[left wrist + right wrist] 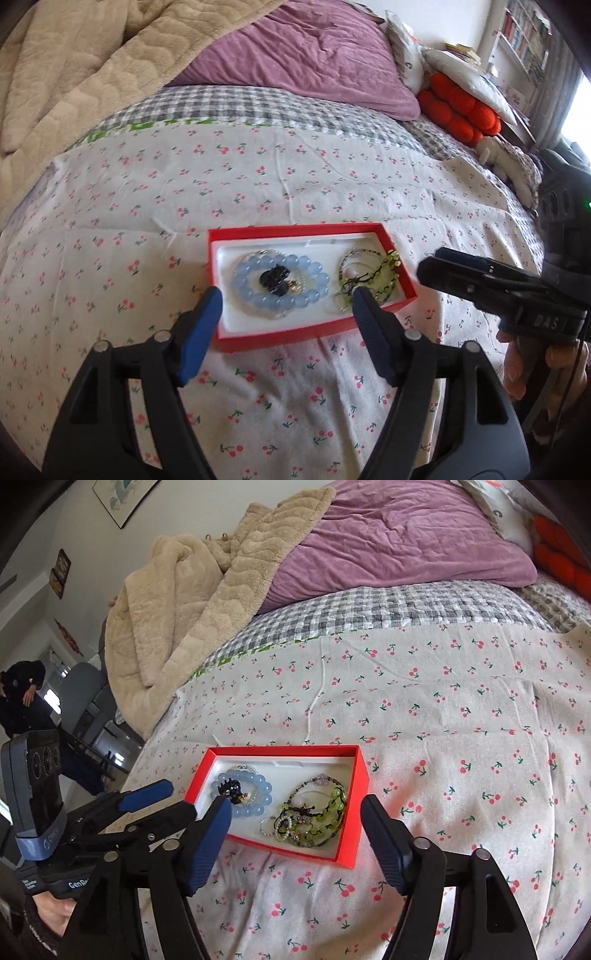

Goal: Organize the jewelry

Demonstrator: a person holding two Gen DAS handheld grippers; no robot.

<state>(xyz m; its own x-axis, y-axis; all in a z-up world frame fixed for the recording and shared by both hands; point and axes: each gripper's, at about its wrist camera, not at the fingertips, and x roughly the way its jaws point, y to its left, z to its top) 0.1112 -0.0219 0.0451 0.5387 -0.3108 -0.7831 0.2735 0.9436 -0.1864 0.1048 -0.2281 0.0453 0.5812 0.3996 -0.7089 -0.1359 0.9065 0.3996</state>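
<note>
Jewelry sits gathered in the red box (352, 843) on the bed: blue bead bracelet (280, 286) left, tangled green strands (314, 821) right. Our left gripper (286, 299) and right gripper (295, 812) hover wide, empty. We judge sorting nearly done.

The left hand-held gripper's finger (364, 306) hides part of the green bead tangle (384, 275); the small pieces (286, 821) within it are too knotted to distinguish. The bookshelf (524, 33) blurs.

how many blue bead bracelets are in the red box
1. The blue bracelet lies in the left half of the red box, around a black charm. The tangle on the right could hide more.
</note>
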